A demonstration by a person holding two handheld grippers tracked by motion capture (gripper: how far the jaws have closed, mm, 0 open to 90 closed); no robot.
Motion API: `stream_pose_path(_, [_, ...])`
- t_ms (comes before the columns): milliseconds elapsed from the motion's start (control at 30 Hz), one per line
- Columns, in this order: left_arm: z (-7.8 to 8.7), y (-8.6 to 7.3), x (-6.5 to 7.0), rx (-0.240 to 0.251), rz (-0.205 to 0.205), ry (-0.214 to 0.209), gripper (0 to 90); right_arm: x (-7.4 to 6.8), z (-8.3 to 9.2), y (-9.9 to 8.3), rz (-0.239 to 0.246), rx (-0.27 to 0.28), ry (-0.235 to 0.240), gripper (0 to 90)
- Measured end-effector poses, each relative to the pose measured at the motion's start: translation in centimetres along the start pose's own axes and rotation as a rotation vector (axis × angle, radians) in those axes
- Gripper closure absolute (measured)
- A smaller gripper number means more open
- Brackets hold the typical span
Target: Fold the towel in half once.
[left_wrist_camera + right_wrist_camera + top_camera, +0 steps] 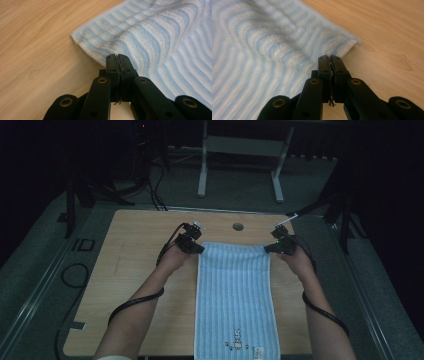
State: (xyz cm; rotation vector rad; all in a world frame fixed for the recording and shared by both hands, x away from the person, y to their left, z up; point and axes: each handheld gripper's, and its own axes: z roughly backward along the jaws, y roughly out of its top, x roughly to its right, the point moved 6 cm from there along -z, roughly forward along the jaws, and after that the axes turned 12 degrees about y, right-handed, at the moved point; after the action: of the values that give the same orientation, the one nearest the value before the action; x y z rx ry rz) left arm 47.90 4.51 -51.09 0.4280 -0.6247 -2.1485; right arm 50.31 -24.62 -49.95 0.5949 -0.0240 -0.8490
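Wood counter point(125, 270) in a dark room, blue striped towel point(235, 290) laid lengthwise down the middle. Left claw point(199, 248) clamps the towel's far left corner, right claw point(268, 248) clamps the far right corner. Both corners lifted slightly off the counter.

— What kind of room was it?
— A dim lab or recording studio. The wooden table point(130, 270) stood on grey carpet.
— What showed that?
— Behind the table, black cables point(155, 185) ran across the floor, a white stand frame point(240, 150) stood, and dark tripod legs point(345, 215) flanked it.
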Motion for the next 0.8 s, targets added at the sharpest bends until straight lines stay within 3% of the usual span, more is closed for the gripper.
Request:
stream_pose_path(67, [1.6,-0.9,0.7,0.019,-0.022,-0.014,87.9,-1.8,1.4,-1.2,0.050,0.018,0.003,87.6])
stream_pose_path(167, [2.8,-1.9,1.4,0.037,-0.024,-0.034,87.9,-2.8,2.1,-2.3,0.076,0.022,0.003,87.6])
stream_pose_path(200, [3.8,-3.3,2.5,0.042,-0.049,-0.048,87.9,-3.9,2.7,-3.7,0.084,0.036,0.028,87.5])
stream_pose_path(233, [3.8,-3.3,2.5,0.042,-0.049,-0.048,87.9,-3.9,2.7,-3.7,0.084,0.036,0.028,87.5])
stream_pose_path(267, [4.5,-4.8,3.9,0.047,-0.078,-0.062,87.8,-5.0,2.9,-5.3,0.111,0.026,0.028,87.5])
stream_pose_path(300, [4.5,-4.8,3.9,0.047,-0.078,-0.062,87.8,-5.0,2.9,-5.3,0.111,0.026,0.028,87.5])
stream_pose_path(333, [4.8,-6.4,5.3,0.043,-0.098,-0.088,87.7,-6.0,2.5,-7.0,0.126,0.010,0.034,87.5])
stream_pose_path(367, [4.8,-6.4,5.3,0.043,-0.098,-0.088,87.7,-6.0,2.5,-7.0,0.126,0.010,0.034,87.5])
stream_pose_path(400, [4.8,-7.9,6.3,0.038,-0.106,-0.096,87.7,-6.7,2.0,-8.5,0.132,-0.003,0.043,87.5])
stream_pose_path(433, [4.8,-7.9,6.3,0.038,-0.106,-0.096,87.7,-6.7,2.0,-8.5,0.132,-0.003,0.043,87.5])
stream_pose_path(467, [4.6,-9.2,7.1,0.022,-0.118,-0.110,87.7,-7.3,1.2,-10.1,0.138,-0.035,0.053,87.2])
stream_pose_path(500, [4.6,-9.2,7.1,0.022,-0.118,-0.110,87.6,-7.3,1.2,-10.1,0.138,-0.035,0.053,87.2])
stream_pose_path(600, [3.9,-11.3,7.9,-0.005,-0.132,-0.113,87.6,-8.3,0.1,-12.5,0.132,-0.049,0.084,86.7])
stream_pose_path(700, [3.5,-12.1,8.4,-0.023,-0.135,-0.126,87.3,-8.6,-0.4,-13.4,0.125,-0.058,0.098,86.0])
stream_pose_path(800, [2.5,-13.6,9.0,-0.075,-0.138,-0.148,87.0,-8.4,-1.0,-14.8,0.095,-0.082,0.116,83.1])
